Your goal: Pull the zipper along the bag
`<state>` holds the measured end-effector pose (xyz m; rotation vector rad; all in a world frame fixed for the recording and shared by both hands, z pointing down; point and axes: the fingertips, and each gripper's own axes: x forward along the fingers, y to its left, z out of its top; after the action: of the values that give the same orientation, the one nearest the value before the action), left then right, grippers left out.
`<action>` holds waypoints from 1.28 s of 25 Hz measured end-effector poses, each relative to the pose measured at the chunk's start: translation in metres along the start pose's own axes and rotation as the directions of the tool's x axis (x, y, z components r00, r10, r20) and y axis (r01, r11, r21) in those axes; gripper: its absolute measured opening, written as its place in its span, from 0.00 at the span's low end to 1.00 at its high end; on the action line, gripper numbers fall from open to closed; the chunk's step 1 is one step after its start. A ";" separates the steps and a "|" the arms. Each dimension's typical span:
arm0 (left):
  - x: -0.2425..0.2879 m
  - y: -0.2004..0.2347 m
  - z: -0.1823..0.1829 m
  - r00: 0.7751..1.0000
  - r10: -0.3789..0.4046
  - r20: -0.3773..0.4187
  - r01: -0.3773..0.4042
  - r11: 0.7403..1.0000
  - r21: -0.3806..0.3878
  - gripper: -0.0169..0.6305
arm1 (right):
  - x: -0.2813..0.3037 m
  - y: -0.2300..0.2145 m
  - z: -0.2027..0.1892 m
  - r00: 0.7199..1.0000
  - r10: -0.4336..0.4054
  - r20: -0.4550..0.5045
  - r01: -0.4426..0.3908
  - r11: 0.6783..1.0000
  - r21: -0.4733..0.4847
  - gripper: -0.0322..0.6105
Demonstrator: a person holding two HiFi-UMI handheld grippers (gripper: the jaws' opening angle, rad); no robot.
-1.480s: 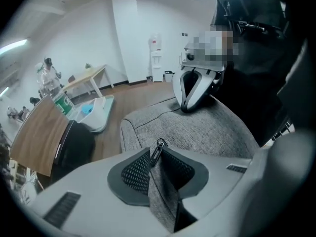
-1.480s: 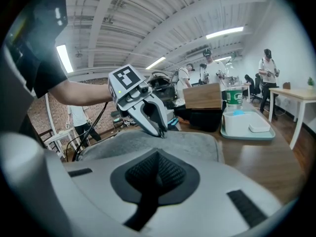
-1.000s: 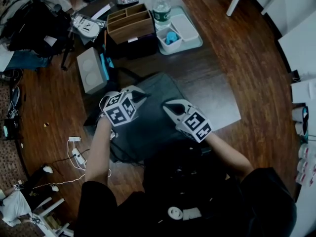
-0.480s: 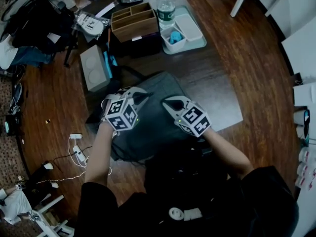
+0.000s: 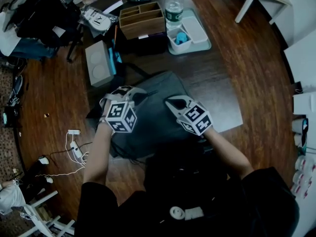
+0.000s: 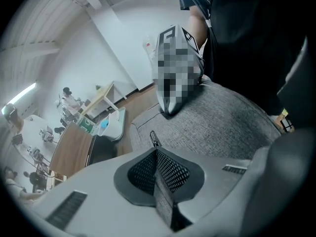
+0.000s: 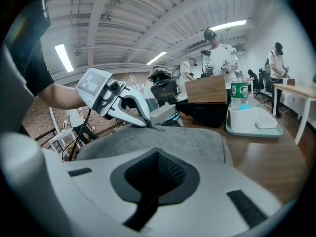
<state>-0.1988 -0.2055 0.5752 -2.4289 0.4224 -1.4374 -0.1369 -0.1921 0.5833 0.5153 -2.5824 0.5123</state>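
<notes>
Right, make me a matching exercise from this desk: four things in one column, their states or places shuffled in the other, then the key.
Things:
1. left gripper
2. water bottle
3. wooden box
4. bag

States or places:
A. upright by the pale tray
B. grey, lying flat
C. shut on the zipper pull
D. brown, open compartments on top

Pairs: 1-C, 2-A, 3-D, 4-B

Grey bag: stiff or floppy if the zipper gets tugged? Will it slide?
Probably floppy: the grey bag is soft fabric with rounded edges, so it likely bunches toward the left gripper, whose jaws are shut on the zipper pull. It looks light and may slide on the smooth table.
</notes>
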 end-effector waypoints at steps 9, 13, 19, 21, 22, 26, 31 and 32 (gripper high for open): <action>-0.018 -0.007 -0.016 0.999 0.041 0.029 -0.038 0.995 -0.093 0.04 | 0.002 -0.002 -0.002 1.000 0.007 -0.008 -0.007 1.000 -0.009 0.07; -0.022 -0.010 -0.022 0.998 0.052 0.036 -0.047 0.993 -0.112 0.04 | 0.002 -0.002 -0.002 1.000 0.005 -0.009 -0.005 1.000 -0.011 0.07; -0.031 -0.013 -0.029 0.996 0.064 0.065 -0.051 0.982 -0.184 0.04 | 0.004 -0.003 -0.003 1.000 0.009 -0.013 -0.009 1.000 -0.010 0.07; -0.032 -0.014 -0.031 0.994 0.073 0.081 -0.055 0.976 -0.209 0.04 | 0.004 -0.003 -0.004 1.000 0.007 -0.015 -0.007 1.000 -0.011 0.07; -0.033 -0.015 -0.032 0.993 0.077 0.087 -0.057 0.975 -0.217 0.04 | 0.004 -0.003 -0.004 1.000 0.007 -0.016 -0.007 1.000 -0.011 0.07; -0.037 -0.017 -0.037 0.991 0.082 0.101 -0.057 0.971 -0.233 0.04 | 0.004 -0.003 -0.004 1.000 0.005 -0.019 -0.006 1.000 -0.012 0.07; -0.044 -0.021 -0.043 0.990 0.087 0.109 -0.057 0.965 -0.255 0.04 | 0.004 -0.003 -0.004 1.000 0.010 -0.021 -0.011 1.000 -0.018 0.07; -0.046 -0.022 -0.045 0.990 0.087 0.108 -0.057 0.964 -0.258 0.04 | 0.004 -0.003 -0.004 1.000 0.012 -0.020 -0.012 1.000 -0.017 0.07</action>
<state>-0.2571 -0.1718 0.5682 -2.6504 0.6993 -1.2690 -0.1379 -0.1938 0.5897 0.4864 -2.5700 0.4965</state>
